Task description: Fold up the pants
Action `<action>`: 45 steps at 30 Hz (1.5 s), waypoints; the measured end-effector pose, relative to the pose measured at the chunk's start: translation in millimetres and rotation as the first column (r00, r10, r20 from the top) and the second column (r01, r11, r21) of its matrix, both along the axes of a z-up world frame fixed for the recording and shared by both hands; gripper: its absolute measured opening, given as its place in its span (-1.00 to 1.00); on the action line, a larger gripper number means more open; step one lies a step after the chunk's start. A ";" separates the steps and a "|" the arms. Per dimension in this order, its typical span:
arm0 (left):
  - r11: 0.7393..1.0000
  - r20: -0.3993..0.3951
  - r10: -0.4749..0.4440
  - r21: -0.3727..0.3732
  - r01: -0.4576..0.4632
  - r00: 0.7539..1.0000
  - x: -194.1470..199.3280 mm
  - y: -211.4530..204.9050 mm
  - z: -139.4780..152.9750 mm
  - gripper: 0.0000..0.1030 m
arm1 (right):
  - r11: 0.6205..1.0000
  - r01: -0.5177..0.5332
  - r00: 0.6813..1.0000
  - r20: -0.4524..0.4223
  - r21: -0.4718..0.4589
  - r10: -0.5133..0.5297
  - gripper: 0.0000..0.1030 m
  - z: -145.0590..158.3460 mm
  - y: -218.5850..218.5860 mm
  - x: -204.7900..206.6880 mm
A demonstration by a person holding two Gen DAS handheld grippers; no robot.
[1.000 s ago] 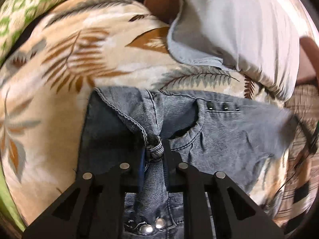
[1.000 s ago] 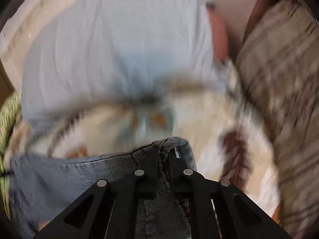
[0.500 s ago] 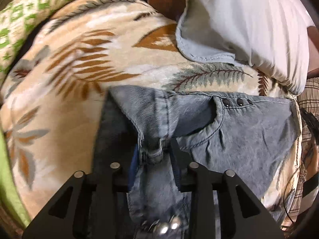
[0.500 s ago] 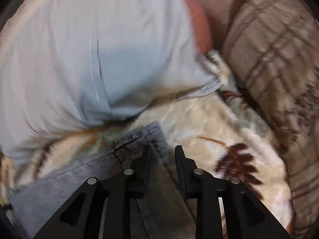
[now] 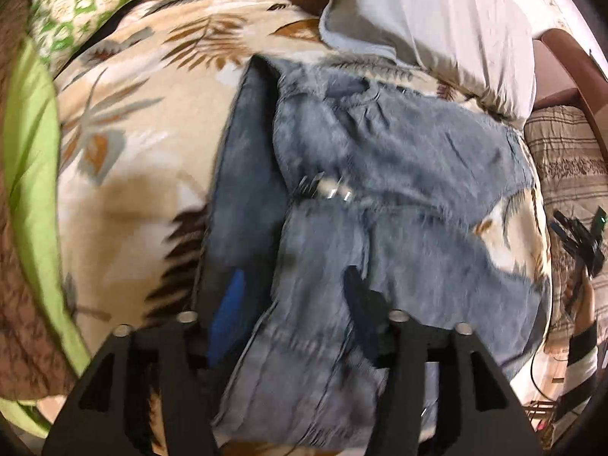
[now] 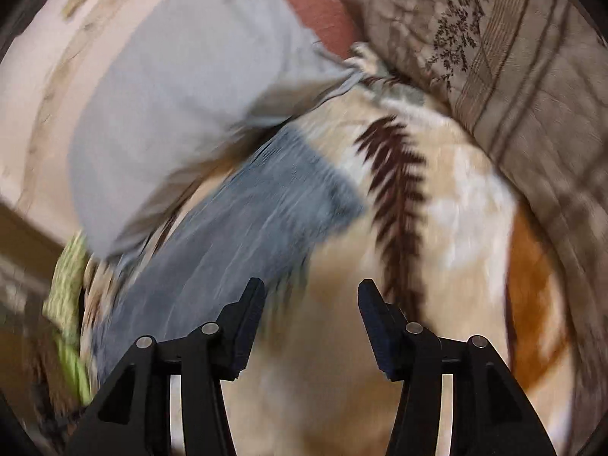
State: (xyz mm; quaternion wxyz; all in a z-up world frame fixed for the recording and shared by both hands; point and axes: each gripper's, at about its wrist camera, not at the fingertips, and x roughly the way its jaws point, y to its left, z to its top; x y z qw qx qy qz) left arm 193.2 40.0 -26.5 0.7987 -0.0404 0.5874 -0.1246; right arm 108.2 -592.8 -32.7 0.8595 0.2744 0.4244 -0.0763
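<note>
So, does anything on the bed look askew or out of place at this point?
Nothing is damaged, but the blue denim pants lie rumpled and skewed on the leaf-print blanket, edges unaligned. Left gripper and right gripper are open.

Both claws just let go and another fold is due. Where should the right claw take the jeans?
Probably the free corner of the jeans nearest the right claw, coming from the blanket side: that edge lies exposed.
</note>
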 end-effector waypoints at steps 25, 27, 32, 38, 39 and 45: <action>0.992 -0.084 0.077 -0.095 -0.085 0.993 -71.2 12.9 -22.2 0.11 | 0.985 0.118 0.988 -0.089 -0.125 -0.130 -0.49 -20.1 11.7 -156.6; 0.985 -0.048 0.042 -0.166 -0.049 0.998 -86.3 13.3 -8.2 0.11 | 0.987 0.125 0.989 -0.066 -0.103 -0.132 -0.21 -11.4 14.5 -182.0; 0.987 0.010 0.005 -0.159 -0.004 1.000 -103.3 -1.6 -2.1 0.31 | 0.992 0.118 0.990 -0.068 -0.040 -0.121 0.05 -24.2 34.6 -236.9; 0.999 0.043 -0.005 -0.044 0.007 0.999 -116.9 -23.0 0.5 0.28 | 0.993 0.088 0.995 -0.037 -0.072 -0.091 -0.72 -31.3 57.9 -252.8; 1.000 0.050 -0.017 0.002 0.017 0.999 -119.2 -26.0 -2.7 0.28 | 0.992 0.103 0.994 -0.019 -0.076 -0.105 -0.71 -27.9 56.3 -258.3; 0.985 0.019 -0.067 0.162 0.063 0.998 -118.1 -28.7 -23.3 0.26 | 0.987 0.098 0.986 -0.125 -0.130 -0.115 -0.68 -41.0 54.8 -262.0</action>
